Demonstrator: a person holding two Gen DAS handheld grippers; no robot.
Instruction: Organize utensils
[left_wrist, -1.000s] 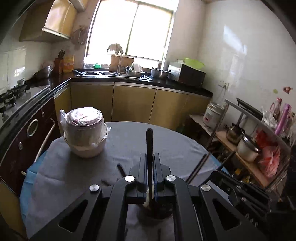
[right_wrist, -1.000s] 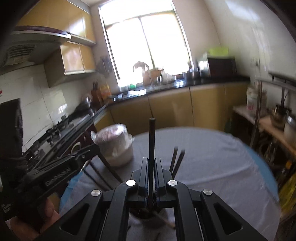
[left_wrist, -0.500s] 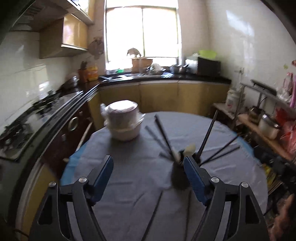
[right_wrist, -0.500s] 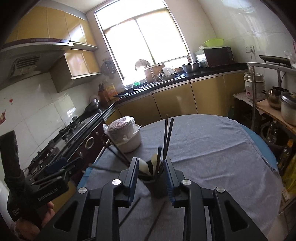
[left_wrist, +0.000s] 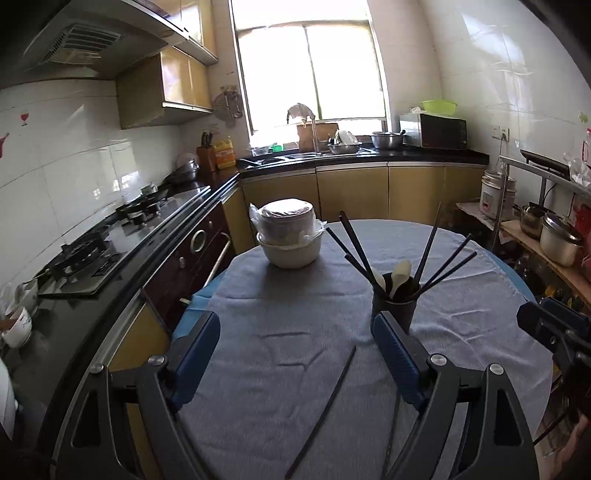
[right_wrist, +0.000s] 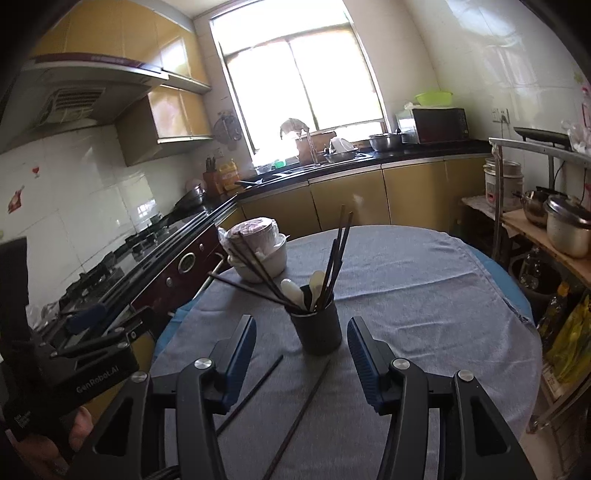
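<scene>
While both grippers' fingers spread wider, nothing sits between them.
Chopsticks (right_wrist: 334, 258) and spoons (right_wrist: 291, 291) fill the dark holder (right_wrist: 319, 328) on the table (right_wrist: 424, 295).

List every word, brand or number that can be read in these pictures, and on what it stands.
"GenRobot.AI": white print on the body of the left tongs, seen from the right wrist.
Small print lower on that body: too blurred to read.
Yellow bottle label by the window: too small to read.
Nothing else is legible.

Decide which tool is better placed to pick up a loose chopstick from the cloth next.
Probably the right tool: both loose chopsticks lie directly ahead between its opening, empty jaws. The left tool, also opening and empty, frames just one.
</scene>
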